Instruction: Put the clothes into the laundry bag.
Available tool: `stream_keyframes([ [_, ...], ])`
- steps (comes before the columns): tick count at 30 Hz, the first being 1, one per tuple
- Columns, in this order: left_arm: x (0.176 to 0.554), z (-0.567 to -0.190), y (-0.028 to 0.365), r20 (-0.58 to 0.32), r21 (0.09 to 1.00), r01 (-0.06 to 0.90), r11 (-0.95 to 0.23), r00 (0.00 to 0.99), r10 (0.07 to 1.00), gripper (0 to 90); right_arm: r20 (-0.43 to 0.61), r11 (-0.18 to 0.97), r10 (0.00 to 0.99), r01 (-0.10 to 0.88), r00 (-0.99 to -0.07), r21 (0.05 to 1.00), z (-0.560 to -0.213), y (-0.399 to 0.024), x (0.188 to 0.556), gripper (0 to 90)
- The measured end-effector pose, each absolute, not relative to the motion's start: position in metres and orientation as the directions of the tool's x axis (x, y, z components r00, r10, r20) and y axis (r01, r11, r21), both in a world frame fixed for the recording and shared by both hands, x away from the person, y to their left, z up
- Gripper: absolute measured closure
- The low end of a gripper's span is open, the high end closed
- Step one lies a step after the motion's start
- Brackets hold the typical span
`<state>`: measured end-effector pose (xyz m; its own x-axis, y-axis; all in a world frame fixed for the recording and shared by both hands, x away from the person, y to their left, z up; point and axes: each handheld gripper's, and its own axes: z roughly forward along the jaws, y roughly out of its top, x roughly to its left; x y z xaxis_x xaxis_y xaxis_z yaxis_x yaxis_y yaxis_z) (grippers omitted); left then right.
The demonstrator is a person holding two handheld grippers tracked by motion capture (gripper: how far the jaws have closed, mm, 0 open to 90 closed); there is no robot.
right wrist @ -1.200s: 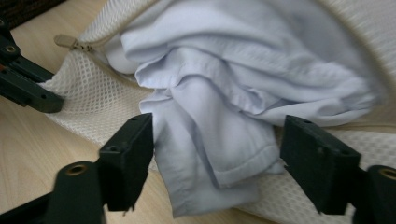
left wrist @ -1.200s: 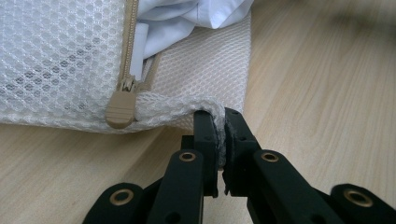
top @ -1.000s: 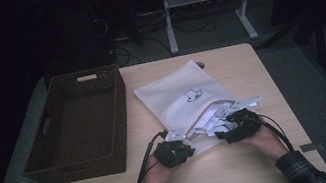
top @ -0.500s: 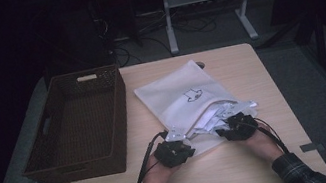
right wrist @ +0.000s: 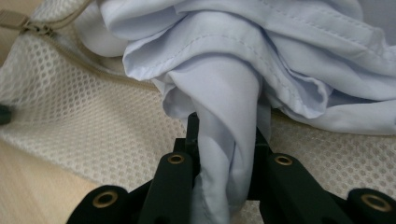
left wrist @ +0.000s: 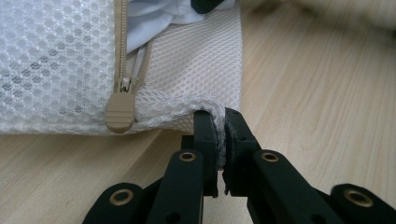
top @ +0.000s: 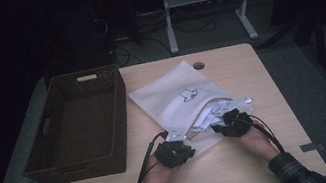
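**A:** Starting nearest the person: the left gripper is pressed together on the corner hem of the mesh laundry bag, mesh bunched between the jaws, with the zipper pull just beside it at about 10 o'clock in the left gripper view. It's basically pinning the bag down.

**B:** And the right one?

**A:** The right gripper has just been closing, and a fold of the pale blue garment sits squeezed between its jaws, so it's pinching cloth. The garment spills out of the bag's open mouth, right at that gripper's tips.

**B:** So which way does the bag run?

**A:** Its long axis heads off toward 11 o'clock from the grippers. I'd guess the pull goes toward 5 o'clock, out of the mouth. The wicker basket waits farther out at 9 o'clock.
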<state>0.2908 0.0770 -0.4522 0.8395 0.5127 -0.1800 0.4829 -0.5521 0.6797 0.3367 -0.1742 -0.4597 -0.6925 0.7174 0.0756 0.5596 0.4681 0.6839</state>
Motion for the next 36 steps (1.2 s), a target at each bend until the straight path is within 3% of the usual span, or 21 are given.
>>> stream_keyframes([
  [36, 0.287, -0.452, 0.073, -0.203, 0.667, 0.481, -0.568, 0.852, 0.483, 85.7, 0.061, 0.417, 0.746, 0.537, -0.663, 0.734, -0.455, -0.140, 0.392, 78.0],
])
